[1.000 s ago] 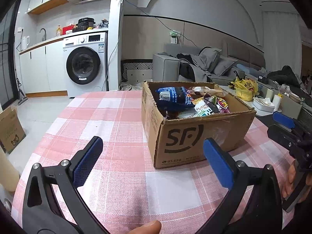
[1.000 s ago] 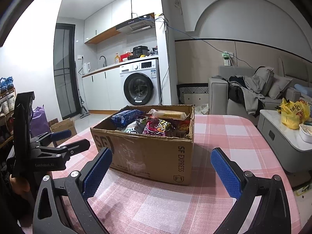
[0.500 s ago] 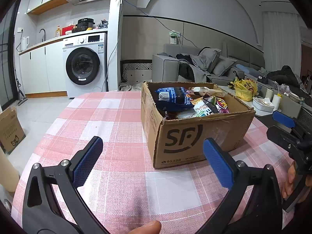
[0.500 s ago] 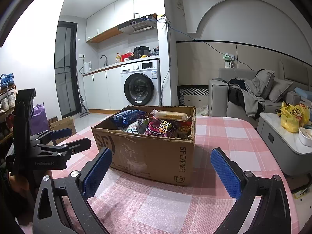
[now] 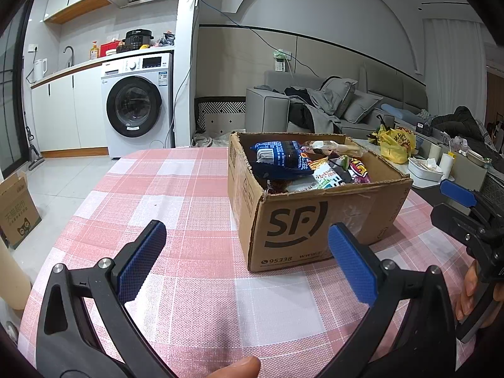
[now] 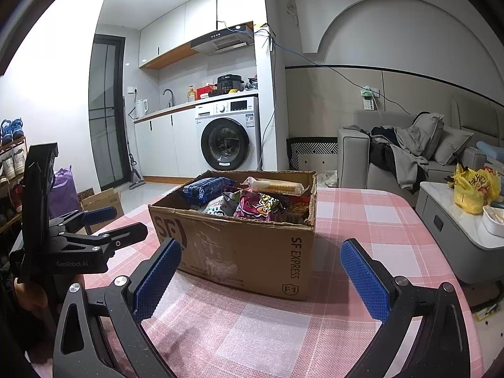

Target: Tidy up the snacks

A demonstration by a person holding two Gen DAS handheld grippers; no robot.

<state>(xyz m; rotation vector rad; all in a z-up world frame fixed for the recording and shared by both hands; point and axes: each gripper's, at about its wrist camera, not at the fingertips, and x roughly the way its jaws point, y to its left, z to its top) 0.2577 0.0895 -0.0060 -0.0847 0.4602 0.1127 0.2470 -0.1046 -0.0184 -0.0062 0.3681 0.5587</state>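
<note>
Little had moved since the earlier frames: both grippers hovered as before, and only the right wrist view had crept slightly closer to the box. At the bottom edge of the left wrist view a fingertip (image 5: 234,368) was cut off. The left gripper (image 5: 249,263) hung low over the pink checked tablecloth (image 5: 176,195), its 2 blue pads spread wide and grasping nothing. The right gripper (image 6: 261,278) was likewise released and empty, level with the table and aimed at the cardboard box (image 6: 239,245). That box sat on the cloth just ahead, open-topped, printed SF, packed with snack packets (image 5: 280,157); most labels were too crumpled to read. Beyond stood a washing machine (image 6: 228,138) and a grey sofa (image 5: 318,107).
</note>
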